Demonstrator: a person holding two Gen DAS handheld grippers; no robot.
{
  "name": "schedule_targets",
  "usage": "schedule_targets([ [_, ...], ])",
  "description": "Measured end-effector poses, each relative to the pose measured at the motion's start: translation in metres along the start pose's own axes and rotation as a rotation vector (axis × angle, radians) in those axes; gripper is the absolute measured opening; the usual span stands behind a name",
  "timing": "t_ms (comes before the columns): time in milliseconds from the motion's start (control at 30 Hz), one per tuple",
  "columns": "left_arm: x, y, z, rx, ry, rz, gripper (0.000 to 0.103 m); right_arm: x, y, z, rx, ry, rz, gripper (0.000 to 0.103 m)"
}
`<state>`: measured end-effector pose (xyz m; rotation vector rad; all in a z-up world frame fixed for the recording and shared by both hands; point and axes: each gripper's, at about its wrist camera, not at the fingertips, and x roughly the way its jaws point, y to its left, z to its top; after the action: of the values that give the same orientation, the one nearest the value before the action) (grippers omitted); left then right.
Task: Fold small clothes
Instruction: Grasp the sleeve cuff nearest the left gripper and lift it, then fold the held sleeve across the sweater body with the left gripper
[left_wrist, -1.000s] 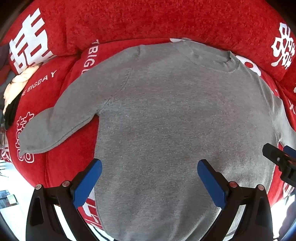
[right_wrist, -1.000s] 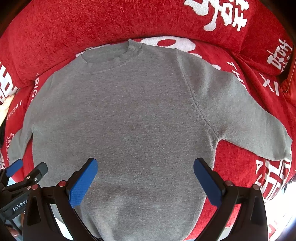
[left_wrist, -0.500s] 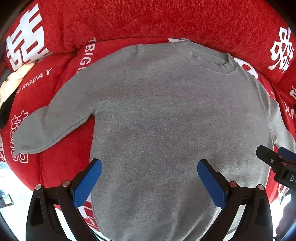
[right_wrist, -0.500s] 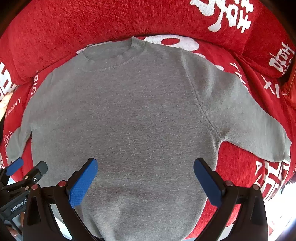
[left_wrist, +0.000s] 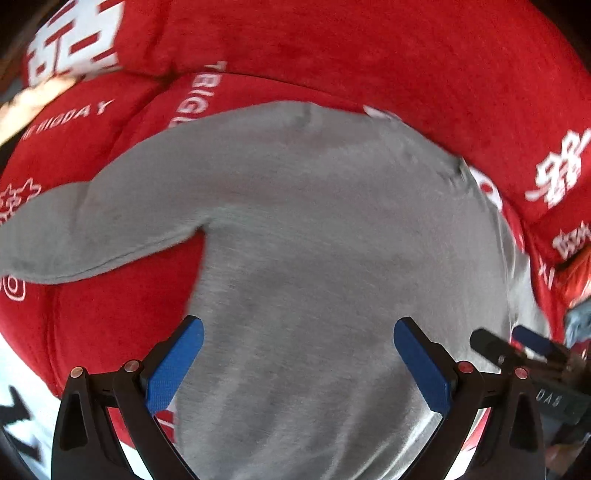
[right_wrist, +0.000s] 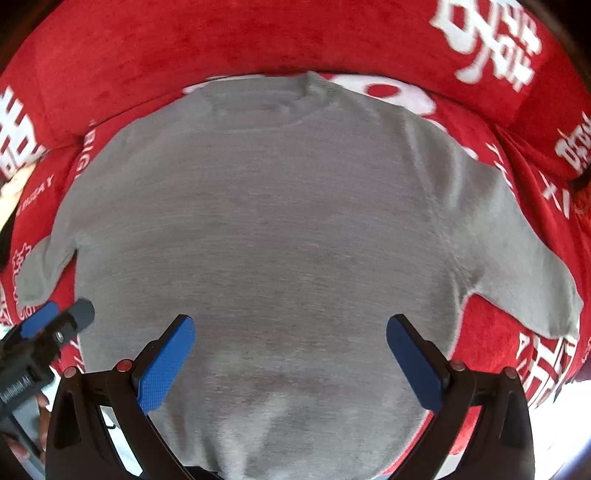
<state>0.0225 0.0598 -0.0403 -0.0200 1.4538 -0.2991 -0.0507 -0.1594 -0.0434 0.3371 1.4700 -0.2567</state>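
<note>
Jaws wide on left gripper (left_wrist: 298, 363) and right gripper (right_wrist: 290, 362), above flat grey sweater (right_wrist: 266, 221).

The grey fine-knit matt sweater (right_wrist: 295, 229) lies on a red plush, chenille-like sofa cover (right_wrist: 221, 44); the gripper fingers' blue pads (right_wrist: 166, 362) look rubbery and textured.

Plain heather-grey knit sweater (right_wrist: 295, 221), no print, collar ribbed in the same grey. Plush red sofa cover (right_wrist: 184, 48) under it, white block lettering and white characters all over. Both black two-finger grippers, left (left_wrist: 298, 363) and right (right_wrist: 290, 360): textured blue pads (right_wrist: 164, 365), small red pivot dots.
</note>
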Motion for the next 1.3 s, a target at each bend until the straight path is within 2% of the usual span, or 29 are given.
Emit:
schedule_targets([
  [167, -0.006, 0.068, 0.008, -0.133, -0.040, -0.035, 0.103, 0.005, 0.039, 0.001, -0.059, 0.012, 0.055, 0.103],
  [333, -0.012, 0.171, 0.005, -0.346, -0.110, -0.026, 0.103, 0.011, 0.074, -0.001, -0.098, 0.036, 0.085, 0.103],
  [433, -0.008, 0.237, -0.006, -0.509, -0.146, -0.078, 0.103, 0.011, 0.092, -0.004, -0.119, 0.046, 0.106, 0.103],
  [533, 0.005, 0.278, -0.014, -0.627, -0.162, -0.146, 0.103, 0.017, 0.110, -0.005, -0.136, 0.058, 0.111, 0.103],
  [633, 0.016, 0.301, -0.016, -0.697, -0.187, -0.218, 0.103, 0.023, 0.127, -0.007, -0.158, 0.067, 0.106, 0.103],
  [767, 0.020, 0.311, -0.015, -0.743, -0.220, -0.270, 0.100, 0.025, 0.145, -0.011, -0.185, 0.071, 0.105, 0.103],
  [833, 0.018, 0.313, -0.013, -0.753, -0.224, -0.258, 0.082, 0.024, 0.150, -0.012, -0.190, 0.071, 0.107, 0.103],
  [867, 0.019, 0.312, -0.012, -0.757, -0.220, -0.252, 0.066, 0.023, 0.152, -0.012, -0.191, 0.071, 0.107, 0.103],
  [900, 0.020, 0.313, -0.011, -0.759, -0.222, -0.252, 0.042, 0.022, 0.154, -0.013, -0.192, 0.072, 0.110, 0.103],
  [933, 0.022, 0.313, -0.010, -0.759, -0.223, -0.252, 0.029, 0.021, 0.156, -0.014, -0.195, 0.072, 0.113, 0.103],
  [967, 0.024, 0.314, -0.010, -0.756, -0.221, -0.250, 0.008, 0.020, 0.157, -0.014, -0.197, 0.070, 0.115, 0.103],
  [1100, 0.017, 0.309, -0.004, -0.695, -0.262, -0.216, 0.007, 0.017, 0.160, -0.017, -0.200, 0.055, 0.126, 0.103],
  [1300, -0.039, 0.255, 0.021, -0.463, -0.410, -0.149, 0.007, 0.008, 0.144, -0.020, -0.155, 0.030, 0.151, 0.102],
])
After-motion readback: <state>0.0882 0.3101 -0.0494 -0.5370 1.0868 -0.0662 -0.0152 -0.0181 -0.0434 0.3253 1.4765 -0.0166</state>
